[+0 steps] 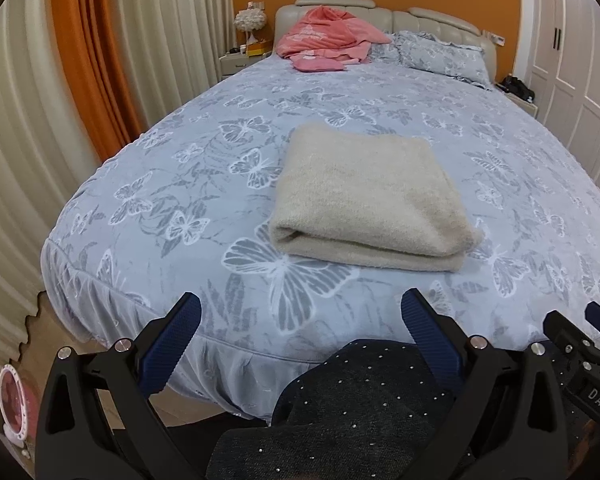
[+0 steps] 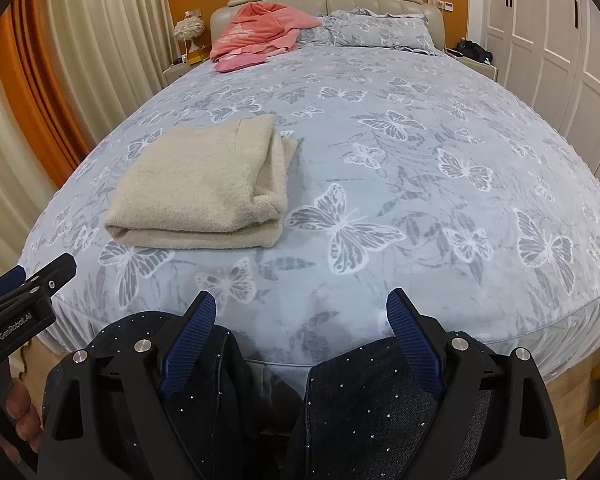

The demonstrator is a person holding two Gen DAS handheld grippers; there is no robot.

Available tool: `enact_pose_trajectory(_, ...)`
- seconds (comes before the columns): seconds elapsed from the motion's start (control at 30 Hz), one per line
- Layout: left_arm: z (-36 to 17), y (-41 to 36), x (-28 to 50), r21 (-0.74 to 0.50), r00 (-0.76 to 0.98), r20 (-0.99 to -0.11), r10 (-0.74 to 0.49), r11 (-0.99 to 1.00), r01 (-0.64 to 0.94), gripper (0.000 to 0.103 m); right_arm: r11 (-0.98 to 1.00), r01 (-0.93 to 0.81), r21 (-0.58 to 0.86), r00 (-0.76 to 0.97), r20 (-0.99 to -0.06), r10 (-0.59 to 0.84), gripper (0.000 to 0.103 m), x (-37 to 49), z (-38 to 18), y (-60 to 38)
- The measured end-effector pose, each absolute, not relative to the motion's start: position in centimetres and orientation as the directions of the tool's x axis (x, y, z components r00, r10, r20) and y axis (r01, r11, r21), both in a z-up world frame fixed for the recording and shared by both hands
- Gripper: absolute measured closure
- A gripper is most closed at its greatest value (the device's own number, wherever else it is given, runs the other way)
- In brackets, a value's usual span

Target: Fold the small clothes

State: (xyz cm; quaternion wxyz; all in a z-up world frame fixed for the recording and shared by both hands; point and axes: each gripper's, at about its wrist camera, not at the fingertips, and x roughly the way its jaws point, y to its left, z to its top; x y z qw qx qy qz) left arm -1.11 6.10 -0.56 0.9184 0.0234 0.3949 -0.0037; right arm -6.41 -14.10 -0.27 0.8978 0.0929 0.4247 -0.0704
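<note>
— Beige fleece garment (image 1: 368,196), folded rectangle, near the bed's (image 1: 188,184) foot edge?
— Yes (plush, thick). Left gripper (image 1: 300,320) and right gripper (image 2: 300,316): both spread apart, holding nothing, short of it.

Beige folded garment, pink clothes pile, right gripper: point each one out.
beige folded garment (image 1: 364,196), left wrist view, middle of its top layer.
pink clothes pile (image 2: 260,30), right wrist view, middle of the heap by the headboard.
right gripper (image 2: 300,316), right wrist view, midway between its open fingertips.
</note>
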Motion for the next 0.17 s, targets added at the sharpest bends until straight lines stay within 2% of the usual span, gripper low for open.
enact_pose_trajectory(0.17, -0.74, 6.63, -1.05, 0.019, 0.682, -0.731, 0.004, 1.000, 0.014, 0.005, 0.976, 0.200, 0.089, 0.626, -0.777, -0.058, 0.018, -6.41, -0.37, -13.55)
